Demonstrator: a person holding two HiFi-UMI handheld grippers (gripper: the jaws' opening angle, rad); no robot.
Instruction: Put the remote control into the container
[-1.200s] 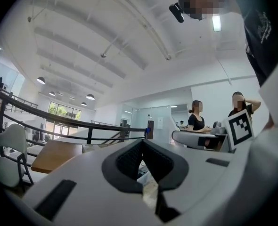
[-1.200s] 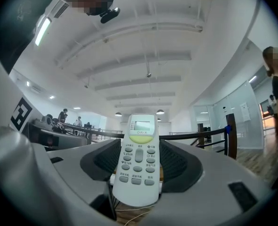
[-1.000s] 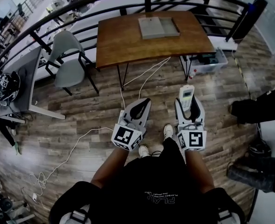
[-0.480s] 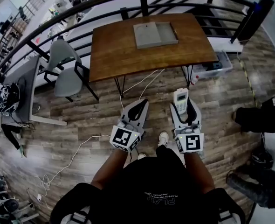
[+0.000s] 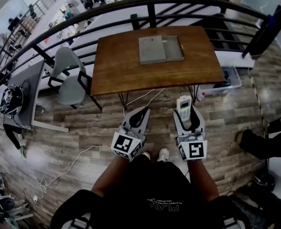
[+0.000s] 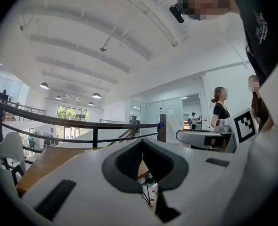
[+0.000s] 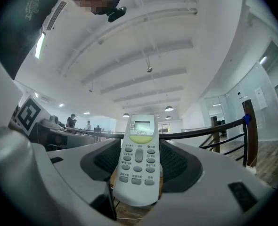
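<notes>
Progress stands at the carrying stage. Your right tool [image 5: 185, 114] is clenched on the white remote control [image 7: 138, 160]. It pinches the lower body between its two dark pads, so the display end and most of the buttons stick out past the tips. In the head view the remote points forward, away from you, above the wooden floor [image 5: 74, 123]. The hold looks centred and firm, so the pickup can be counted as done.

What is left is the whole delivery. The grey container [image 5: 152, 50] lies on the far half of the brown table [image 5: 116, 66], well ahead of both tools and not far from the black railing [image 5: 107, 7]. Its left part looks like a flat cover and its right part like an open recess, empty as far as this height shows. The remote is well apart from it: you stand on the floor short of the table's near edge, with both tools held low in front of your body.

Your left tool [image 5: 139, 116] carries nothing. Its jaws are drawn together, with only a thin slit between the pads. It hangs beside the right tool, apart from it.

To finish, you would need to close on the table, reach across its near half, lower the remote into the open recess and let go. The remote is long, so lining it up with the recess is probably the point to mind. The grey chair [image 5: 70, 75] at the table's left stands off your path.
</notes>
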